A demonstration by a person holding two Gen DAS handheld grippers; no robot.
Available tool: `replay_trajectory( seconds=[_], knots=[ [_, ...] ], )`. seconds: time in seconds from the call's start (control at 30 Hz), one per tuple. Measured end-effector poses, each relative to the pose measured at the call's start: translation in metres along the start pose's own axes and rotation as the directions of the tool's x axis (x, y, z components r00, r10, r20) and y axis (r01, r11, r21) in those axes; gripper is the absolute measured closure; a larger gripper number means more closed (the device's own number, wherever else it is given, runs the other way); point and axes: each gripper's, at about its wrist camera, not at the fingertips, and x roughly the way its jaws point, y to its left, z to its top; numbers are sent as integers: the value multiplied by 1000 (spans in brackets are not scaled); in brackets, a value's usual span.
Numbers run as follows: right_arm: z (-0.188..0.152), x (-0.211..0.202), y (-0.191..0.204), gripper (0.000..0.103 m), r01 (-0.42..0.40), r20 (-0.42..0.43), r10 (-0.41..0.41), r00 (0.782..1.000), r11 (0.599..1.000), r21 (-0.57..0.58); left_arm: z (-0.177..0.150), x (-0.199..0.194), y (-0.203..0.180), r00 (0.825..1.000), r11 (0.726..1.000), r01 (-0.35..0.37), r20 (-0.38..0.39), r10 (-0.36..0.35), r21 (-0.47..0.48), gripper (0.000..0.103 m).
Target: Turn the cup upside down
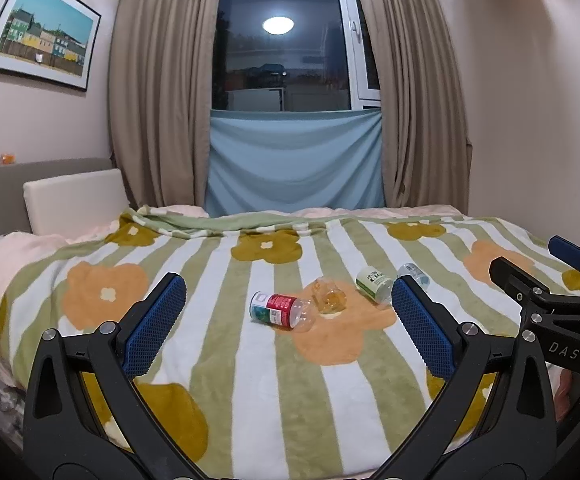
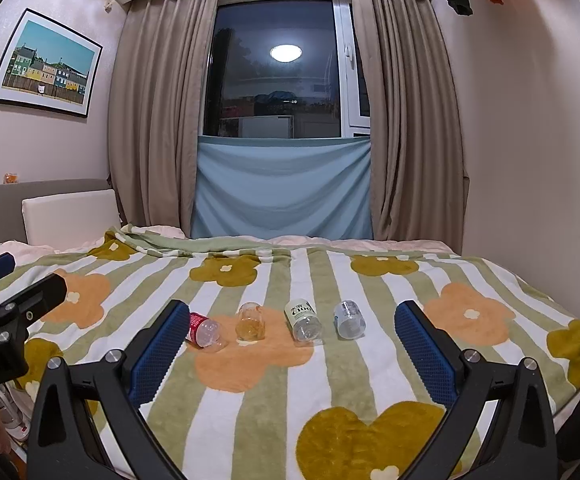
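- Bedroom setup: striped flower blanket (image 2: 330, 392) as work surface.
- My right gripper (image 2: 286, 356) and left gripper (image 1: 286, 328) both hover with jaws wide apart, holding nothing.
- Clear cup (image 2: 251, 322) lies on its side ahead, between the red-label bottle (image 2: 204, 330) and green-label bottle (image 2: 303, 320); long axis points roughly toward me.
- Judgement: neither gripper clearly nearer.

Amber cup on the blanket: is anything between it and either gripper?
Nothing visible blocks it. The amber cup lies on its side on the blanket, flanked by the red-label bottle and green-label bottle. Both the left gripper and right gripper are open, with bare blanket ahead.
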Motion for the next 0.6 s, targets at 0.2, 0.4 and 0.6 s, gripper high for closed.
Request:
replay_trajectory(
  seconds=[0.2, 0.4, 0.6],
  knots=[
    [-3, 5, 2, 1, -1, -9, 1, 1000, 1000, 0, -4, 9, 5, 1000, 1000, -4, -19, 4, -8, 0],
    [-9, 21, 4, 1, -11, -35, 11, 999, 1000, -3, -11, 22, 11, 999, 1000, -15, -48, 15, -9, 0],
    [0, 71, -8, 1, -39, -130, 37, 991, 999, -12, -20, 48, 20, 994, 999, -30, -102, 28, -14, 0]
  ],
)
